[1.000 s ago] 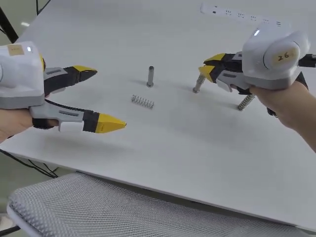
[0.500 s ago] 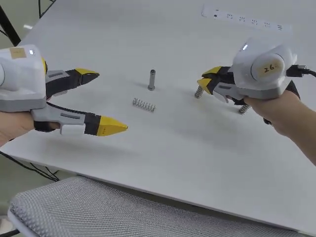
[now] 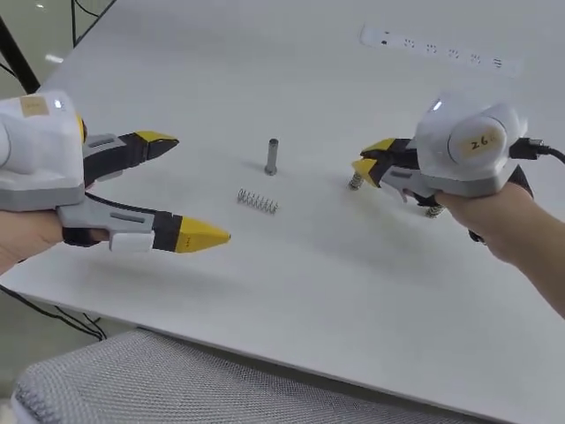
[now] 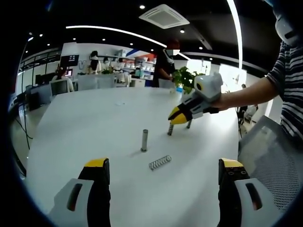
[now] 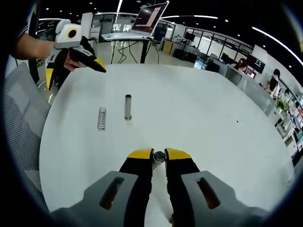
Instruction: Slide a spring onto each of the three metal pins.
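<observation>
The left gripper (image 3: 196, 187) hangs with its jaws wide apart near the loose spring (image 3: 257, 201), which lies flat on the table (image 3: 335, 291) just beside the bare upright pin (image 3: 272, 156). The right gripper (image 3: 366, 157) is clamped on a spring-clad pin (image 3: 356, 182), and its body half hides a second sprung pin (image 3: 433, 211). A power strip (image 3: 433, 49) lies well beyond.

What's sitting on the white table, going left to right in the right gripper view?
A loose spring → bare metal pin → spring-covered pin pinched in the right hand-held gripper.

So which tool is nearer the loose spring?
Left. The left tool is open just short of the loose spring; the right tool sits farther off, closed on a spring-fitted pin.
</observation>
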Motion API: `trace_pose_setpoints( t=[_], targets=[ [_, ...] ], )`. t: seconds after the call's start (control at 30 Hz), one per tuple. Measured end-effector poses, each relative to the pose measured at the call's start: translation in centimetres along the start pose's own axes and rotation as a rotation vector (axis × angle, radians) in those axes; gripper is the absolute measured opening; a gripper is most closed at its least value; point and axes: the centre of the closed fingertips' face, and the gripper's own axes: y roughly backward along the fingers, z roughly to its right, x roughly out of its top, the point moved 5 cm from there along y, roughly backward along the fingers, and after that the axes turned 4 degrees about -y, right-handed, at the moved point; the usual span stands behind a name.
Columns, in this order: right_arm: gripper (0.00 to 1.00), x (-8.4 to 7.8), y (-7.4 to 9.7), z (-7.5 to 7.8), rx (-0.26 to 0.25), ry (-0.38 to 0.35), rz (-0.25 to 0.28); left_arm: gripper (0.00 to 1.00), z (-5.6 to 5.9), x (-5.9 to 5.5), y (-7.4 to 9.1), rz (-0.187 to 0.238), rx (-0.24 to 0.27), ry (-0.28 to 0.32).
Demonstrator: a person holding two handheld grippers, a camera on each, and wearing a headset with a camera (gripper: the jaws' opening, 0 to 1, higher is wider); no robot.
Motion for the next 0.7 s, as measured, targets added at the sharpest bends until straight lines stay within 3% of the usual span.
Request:
trace_pose_setpoints(
  t=[0.7],
  targets=[
    [0.20, 1.4, 1.4, 0.2, -0.018, -0.096, 0.071, 0.95, 0.1, 0.2, 0.0, -0.005, -0.004, -0.001]
  ],
)
